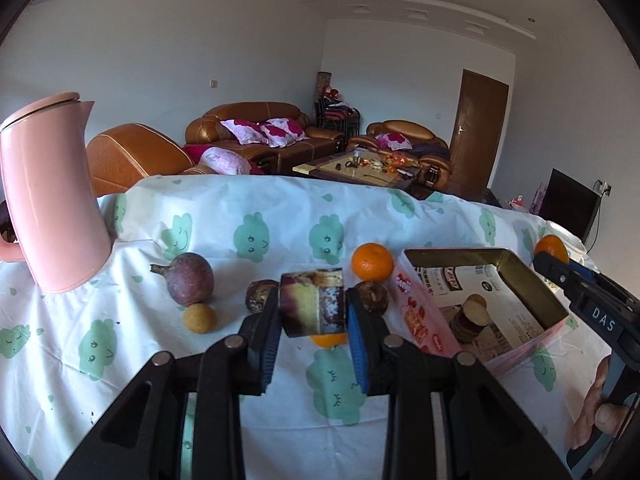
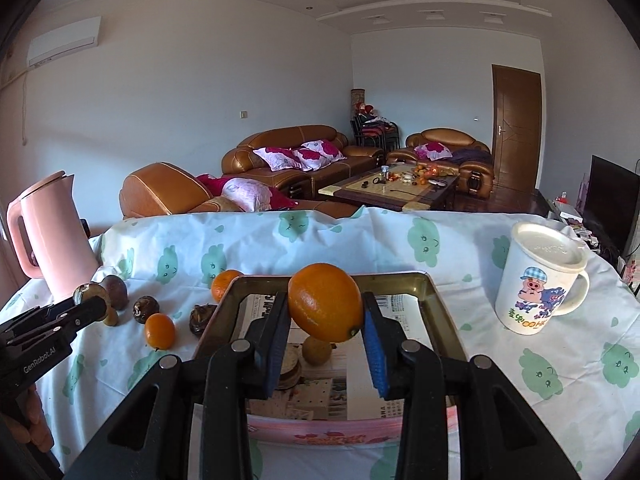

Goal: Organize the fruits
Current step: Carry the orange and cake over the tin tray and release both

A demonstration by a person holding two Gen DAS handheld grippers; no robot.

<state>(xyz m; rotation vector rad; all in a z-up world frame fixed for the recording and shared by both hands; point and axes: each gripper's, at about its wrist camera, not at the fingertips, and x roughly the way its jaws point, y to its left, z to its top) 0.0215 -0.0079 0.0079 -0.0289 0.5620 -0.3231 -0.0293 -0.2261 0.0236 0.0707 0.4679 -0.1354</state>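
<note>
Right gripper (image 2: 326, 320): clamped across 1 firm, smooth orange (image 2: 326, 308) above tin (image 2: 440, 304); left gripper (image 1: 312, 312) pinching 1 stiff, light sugarcane piece (image 1: 312, 304).

A cloth-covered table (image 2: 460, 248) carries scattered fruits (image 1: 188, 284), tin (image 2: 436, 304), mug (image 2: 540, 280), kettle (image 1: 52, 200).

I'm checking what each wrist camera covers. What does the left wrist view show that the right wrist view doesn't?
Only the left wrist view shows the sugarcane piece end-on between the left gripper fingers. Only the right wrist view shows the whole cartoon mug and the orange clamped in the right gripper over the tin box. Both share the pink kettle, the passion fruit and the tablecloth.
</note>
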